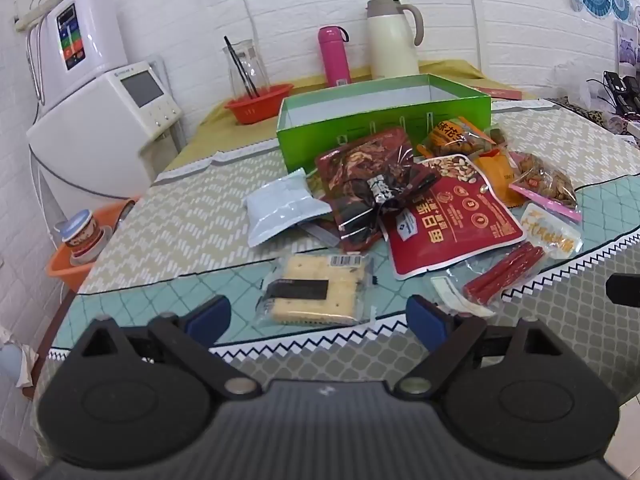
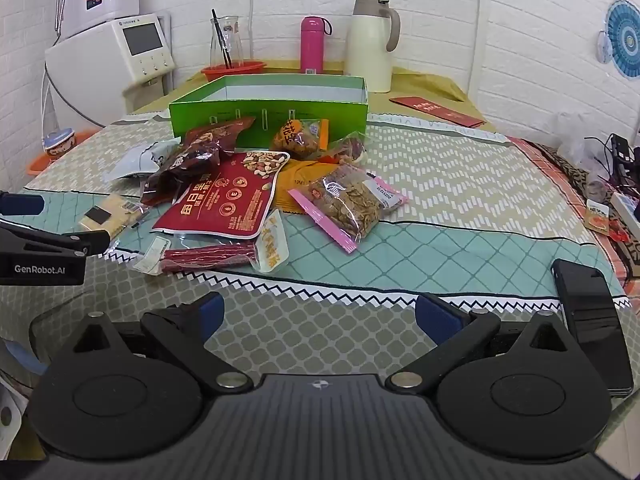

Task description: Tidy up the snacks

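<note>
A pile of snack packs lies on the table in front of an open green box (image 1: 384, 128) (image 2: 268, 114). Nearest my left gripper (image 1: 320, 318) is a clear pack of crackers (image 1: 316, 290) (image 2: 110, 212). Behind it are a red nut bag (image 1: 452, 220) (image 2: 224, 200), a dark red bag (image 1: 372, 184), a white pouch (image 1: 280, 208), red sausage sticks (image 1: 504, 276) (image 2: 208, 258) and a pink-edged nut bag (image 2: 348, 204). My left gripper is open and empty, just short of the crackers. My right gripper (image 2: 316, 318) is open and empty, near the table's front edge.
A pink flask (image 1: 334, 56), a cream jug (image 1: 392, 40), a glass carafe in a red basket (image 1: 256, 100) stand behind the box. A white appliance (image 1: 104, 128) is at the left. A black phone (image 2: 592, 320) lies at the right front. Cables clutter the far right (image 2: 620, 160).
</note>
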The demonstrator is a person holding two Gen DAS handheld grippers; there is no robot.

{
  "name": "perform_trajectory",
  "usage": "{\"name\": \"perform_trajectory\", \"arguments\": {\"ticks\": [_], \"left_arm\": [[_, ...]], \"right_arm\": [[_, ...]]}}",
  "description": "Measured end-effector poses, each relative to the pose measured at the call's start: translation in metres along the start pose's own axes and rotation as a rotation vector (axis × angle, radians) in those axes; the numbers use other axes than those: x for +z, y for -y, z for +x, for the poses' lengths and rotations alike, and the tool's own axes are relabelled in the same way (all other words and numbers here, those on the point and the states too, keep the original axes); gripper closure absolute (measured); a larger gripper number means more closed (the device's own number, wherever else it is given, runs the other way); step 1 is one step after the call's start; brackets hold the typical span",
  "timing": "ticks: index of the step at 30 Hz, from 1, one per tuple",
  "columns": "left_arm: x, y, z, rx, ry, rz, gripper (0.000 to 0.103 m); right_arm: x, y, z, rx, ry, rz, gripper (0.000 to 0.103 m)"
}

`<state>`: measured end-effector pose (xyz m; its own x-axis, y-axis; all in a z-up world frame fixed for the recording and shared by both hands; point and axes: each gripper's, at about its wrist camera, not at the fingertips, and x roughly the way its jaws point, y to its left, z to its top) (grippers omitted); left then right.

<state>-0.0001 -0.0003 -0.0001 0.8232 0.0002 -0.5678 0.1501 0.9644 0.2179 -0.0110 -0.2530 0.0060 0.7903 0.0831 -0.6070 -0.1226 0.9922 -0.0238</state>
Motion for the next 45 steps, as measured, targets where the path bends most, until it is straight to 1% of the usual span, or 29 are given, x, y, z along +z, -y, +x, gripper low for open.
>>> {"name": "perform_trajectory", "arguments": {"ticks": [7,8,45], "left_arm": [[0.001,0.007,-0.003,0.011,0.002,0.007,0.015],[-0.002,-0.002,0.0,-0.009,-0.003,-0.014,0.015],[-0.003,-0.005,0.003,-0.025,-0.025,-0.02,0.015]], "right_arm": [[0.0,-0.001,0.0,0.003,-0.005,-0.003,0.0],[0.0,-0.001,0.0,0.004,-0.005,-0.003,0.0],[0.0,-0.002,0.002,-0.004,-0.005,-0.01,0.0]]}}
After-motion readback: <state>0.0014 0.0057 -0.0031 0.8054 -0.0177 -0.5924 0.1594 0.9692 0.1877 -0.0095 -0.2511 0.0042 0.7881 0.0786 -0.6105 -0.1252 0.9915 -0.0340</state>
